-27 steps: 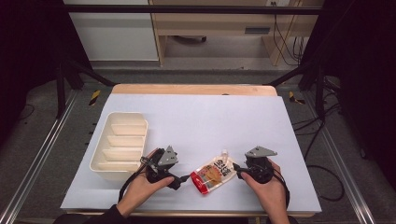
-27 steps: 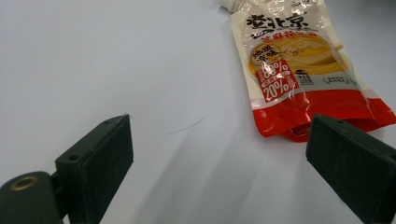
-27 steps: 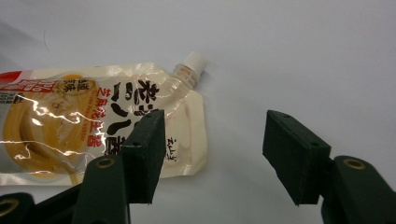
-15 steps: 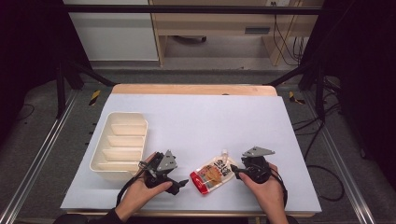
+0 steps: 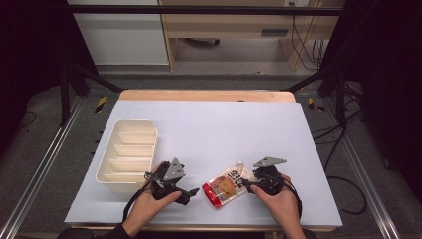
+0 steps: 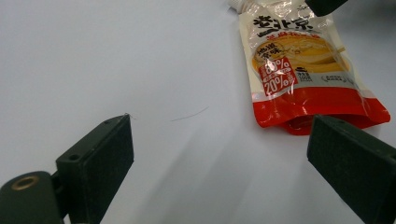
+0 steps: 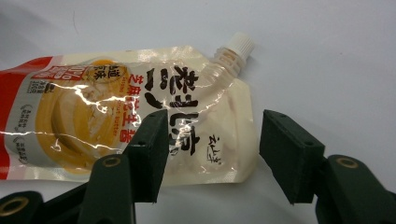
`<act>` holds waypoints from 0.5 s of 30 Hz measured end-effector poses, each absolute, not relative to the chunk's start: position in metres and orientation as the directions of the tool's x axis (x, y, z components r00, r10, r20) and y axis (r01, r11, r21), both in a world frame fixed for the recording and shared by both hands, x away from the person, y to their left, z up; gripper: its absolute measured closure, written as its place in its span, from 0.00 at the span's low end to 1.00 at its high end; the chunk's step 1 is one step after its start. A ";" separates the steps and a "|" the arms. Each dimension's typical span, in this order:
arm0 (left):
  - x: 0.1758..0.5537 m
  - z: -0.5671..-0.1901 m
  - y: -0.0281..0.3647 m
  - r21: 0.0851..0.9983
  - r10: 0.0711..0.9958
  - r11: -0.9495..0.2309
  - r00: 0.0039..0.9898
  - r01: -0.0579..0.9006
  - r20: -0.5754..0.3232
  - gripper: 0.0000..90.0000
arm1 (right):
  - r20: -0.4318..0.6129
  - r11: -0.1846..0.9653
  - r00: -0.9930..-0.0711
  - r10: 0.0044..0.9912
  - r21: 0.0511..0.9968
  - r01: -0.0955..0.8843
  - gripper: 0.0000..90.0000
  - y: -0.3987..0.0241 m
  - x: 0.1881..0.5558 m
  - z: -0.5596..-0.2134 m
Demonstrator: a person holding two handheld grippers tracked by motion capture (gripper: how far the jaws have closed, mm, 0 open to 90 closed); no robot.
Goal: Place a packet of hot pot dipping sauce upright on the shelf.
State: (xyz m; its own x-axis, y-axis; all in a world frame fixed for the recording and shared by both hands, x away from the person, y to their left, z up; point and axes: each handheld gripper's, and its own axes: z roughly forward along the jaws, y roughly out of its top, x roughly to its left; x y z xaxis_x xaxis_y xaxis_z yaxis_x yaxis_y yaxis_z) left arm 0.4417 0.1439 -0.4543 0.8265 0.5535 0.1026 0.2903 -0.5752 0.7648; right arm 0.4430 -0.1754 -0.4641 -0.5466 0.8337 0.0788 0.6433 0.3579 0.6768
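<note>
Two hand-held grippers flank a soft sauce pouch at the near edge of the table.

Lower centre of the high view, the spouted pouch [image 5: 227, 186] lies flat on the white table [image 5: 224, 124], its capped spout toward the far side. The right gripper [image 5: 247, 183] straddles the pouch's upper corner, jaws parted and not yet pressing, seen close in the right gripper view [image 7: 208, 154]. The left gripper [image 5: 191, 191] stands spread wide over bare table just short of the red bottom seam. The pouch looks light, limp and glossy, likely slippery; the stiffer spout neck or sealed edge seems the safest hold. Farther left sits a cream divided tray [image 5: 108, 175].
</note>
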 end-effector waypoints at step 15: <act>0.441 -0.455 0.142 0.759 0.543 -0.589 0.831 0.278 0.117 0.08 | 0.120 0.336 -0.531 0.839 0.654 0.678 0.46 -0.172 0.449 -0.468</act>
State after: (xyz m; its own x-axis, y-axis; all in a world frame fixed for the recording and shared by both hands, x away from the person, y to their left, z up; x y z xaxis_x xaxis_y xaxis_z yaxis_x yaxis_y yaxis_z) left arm 0.4413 0.1418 -0.4547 0.8313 0.5434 0.1171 0.2780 -0.5888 0.7590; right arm 0.4488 -0.1724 -0.4680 -0.5314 0.8386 0.1199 0.6780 0.3363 0.6536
